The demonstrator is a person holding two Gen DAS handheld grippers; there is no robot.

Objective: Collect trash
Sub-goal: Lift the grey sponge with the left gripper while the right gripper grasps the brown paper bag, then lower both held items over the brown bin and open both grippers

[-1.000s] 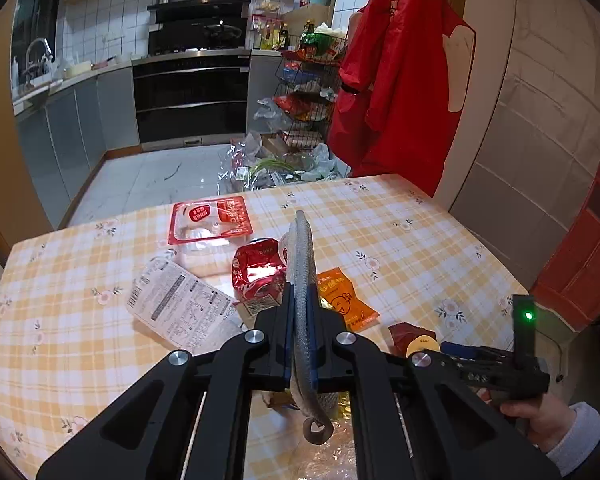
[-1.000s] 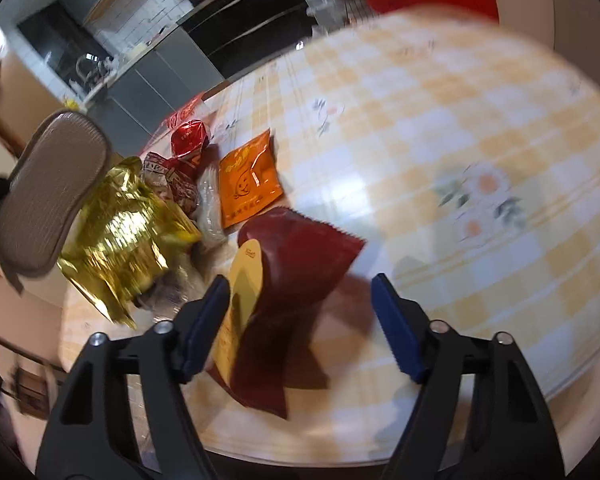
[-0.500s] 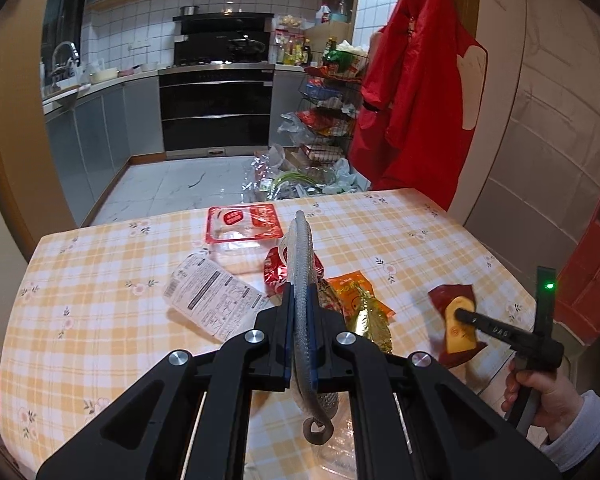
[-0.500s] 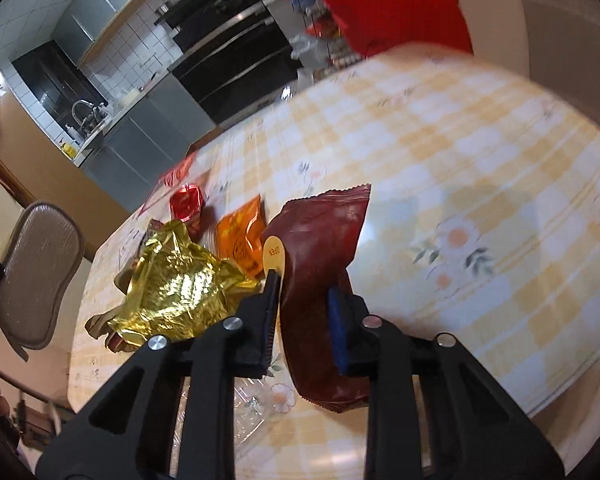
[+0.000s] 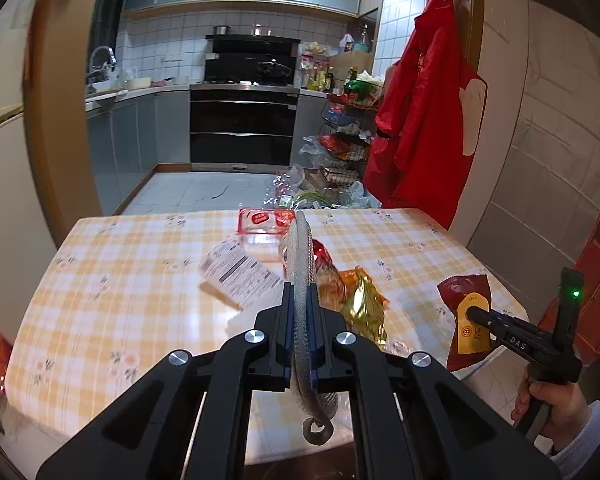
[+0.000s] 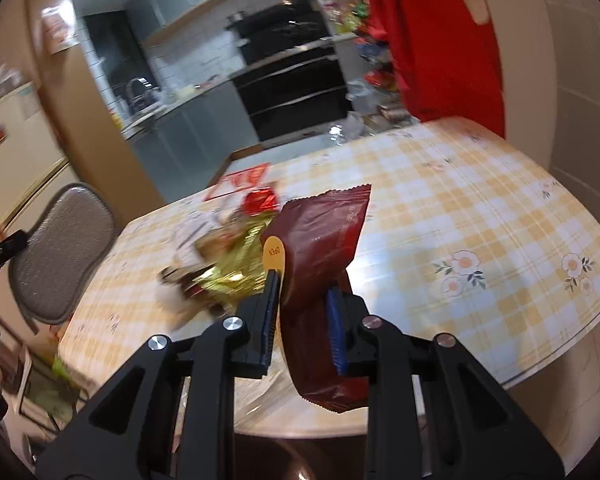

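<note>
Dark-red wrapper point(image 6: 320, 264) now clear of the table point(image 6: 480, 208), pinched in right claw point(image 6: 304, 320), no longer flat between wide jaws; yellow tab reads "OPEN". Left claw point(image 5: 300, 332) clamped on one grey mesh pad point(image 5: 300, 264). One gold wrapper point(image 5: 366, 304) left on table.

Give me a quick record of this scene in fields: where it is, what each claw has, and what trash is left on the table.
Place: table with a yellow checked cloth, kitchen beyond
Left claw: shut on a grey mesh pad
Right claw: shut on a dark red snack bag, held above the table
On the table: gold foil wrapper, orange packet, red wrapper, printed white packet, clear tray with red label
</note>
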